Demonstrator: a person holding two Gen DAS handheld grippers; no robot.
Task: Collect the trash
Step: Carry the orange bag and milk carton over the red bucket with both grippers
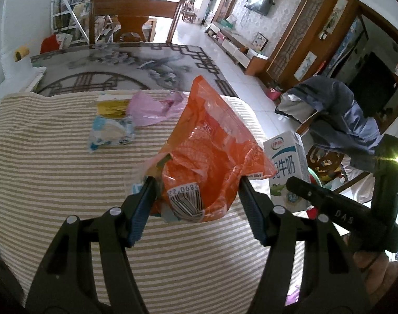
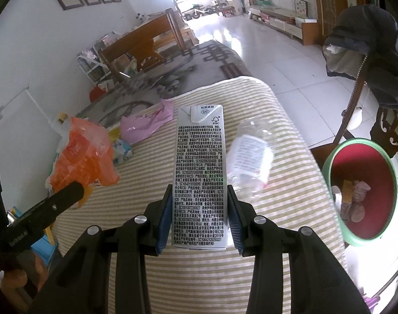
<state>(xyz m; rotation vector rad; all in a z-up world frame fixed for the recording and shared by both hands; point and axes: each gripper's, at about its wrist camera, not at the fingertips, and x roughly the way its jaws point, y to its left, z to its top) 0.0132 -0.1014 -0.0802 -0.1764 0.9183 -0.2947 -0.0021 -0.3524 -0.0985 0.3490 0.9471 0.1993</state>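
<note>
My left gripper (image 1: 196, 183) is shut on an orange plastic snack bag (image 1: 209, 141) and holds it above the striped cloth; the bag also shows in the right wrist view (image 2: 86, 154). My right gripper (image 2: 199, 196) is shut on a white milk carton (image 2: 200, 172), which stands at the right in the left wrist view (image 1: 287, 162). A clear plastic bottle (image 2: 251, 157) lies on the cloth right of the carton. A pink plastic bag (image 1: 151, 107), a yellow packet (image 1: 112, 106) and a blue-white wrapper (image 1: 111, 133) lie farther back.
A green bin with a red inside (image 2: 361, 191) stands on the floor to the right and holds some trash. A chair draped with a dark jacket (image 1: 337, 110) stands beside the table. The striped cloth (image 1: 55, 172) covers the table; a wooden chair (image 1: 133, 18) stands beyond.
</note>
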